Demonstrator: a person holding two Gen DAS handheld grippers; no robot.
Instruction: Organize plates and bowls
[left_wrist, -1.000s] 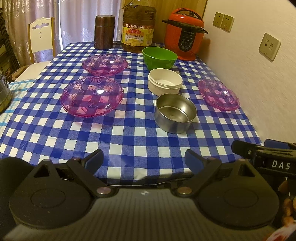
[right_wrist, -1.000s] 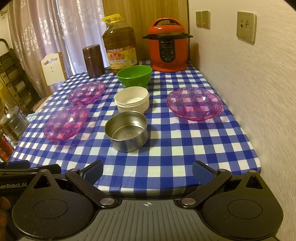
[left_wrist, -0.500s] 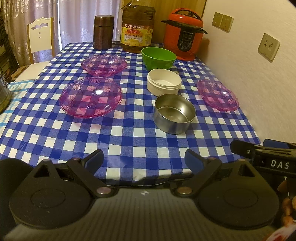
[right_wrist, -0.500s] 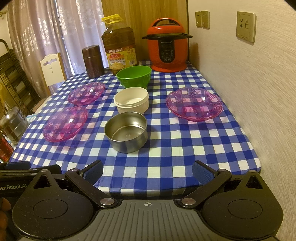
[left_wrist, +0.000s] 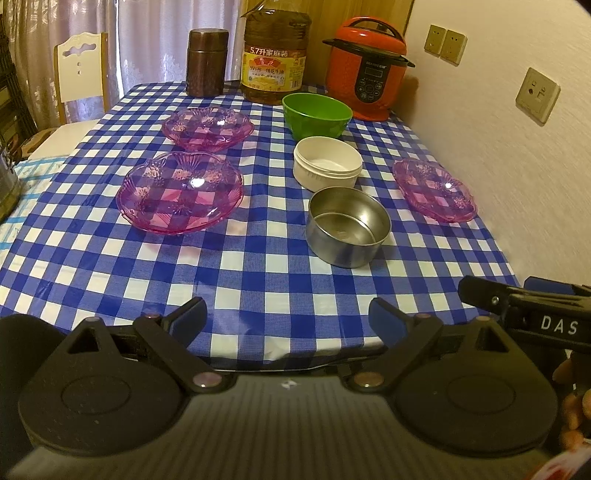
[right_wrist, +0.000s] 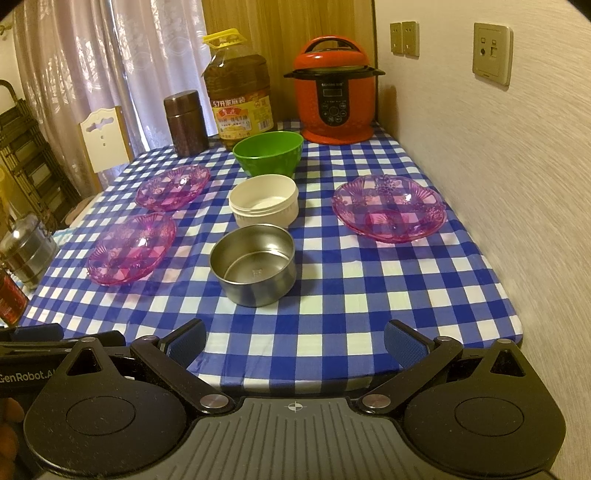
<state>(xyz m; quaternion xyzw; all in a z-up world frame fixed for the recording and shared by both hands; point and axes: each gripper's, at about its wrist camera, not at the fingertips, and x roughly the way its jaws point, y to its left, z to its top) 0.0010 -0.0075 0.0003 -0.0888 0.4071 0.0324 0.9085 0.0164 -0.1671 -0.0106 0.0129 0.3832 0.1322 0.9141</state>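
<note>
Three pink glass plates lie on the blue checked tablecloth: a near left one (left_wrist: 180, 192) (right_wrist: 132, 248), a far left one (left_wrist: 208, 127) (right_wrist: 172, 187) and one at the right by the wall (left_wrist: 434, 189) (right_wrist: 388, 207). Down the middle stand a green bowl (left_wrist: 317, 114) (right_wrist: 269, 153), a white bowl (left_wrist: 327, 161) (right_wrist: 263, 200) and a steel bowl (left_wrist: 347, 225) (right_wrist: 253, 270). My left gripper (left_wrist: 288, 319) and my right gripper (right_wrist: 295, 341) are both open and empty, at the table's near edge, well short of the bowls.
At the back stand a brown canister (left_wrist: 206, 62), a large oil bottle (left_wrist: 274, 55) and a red pressure cooker (left_wrist: 366, 70). A wall with sockets (right_wrist: 491, 53) runs along the right edge. A white chair (left_wrist: 79, 70) and a steel container (right_wrist: 26, 251) are at the left.
Both grippers have barely moved; the left view shifted very slightly. Nothing on the table has moved.
</note>
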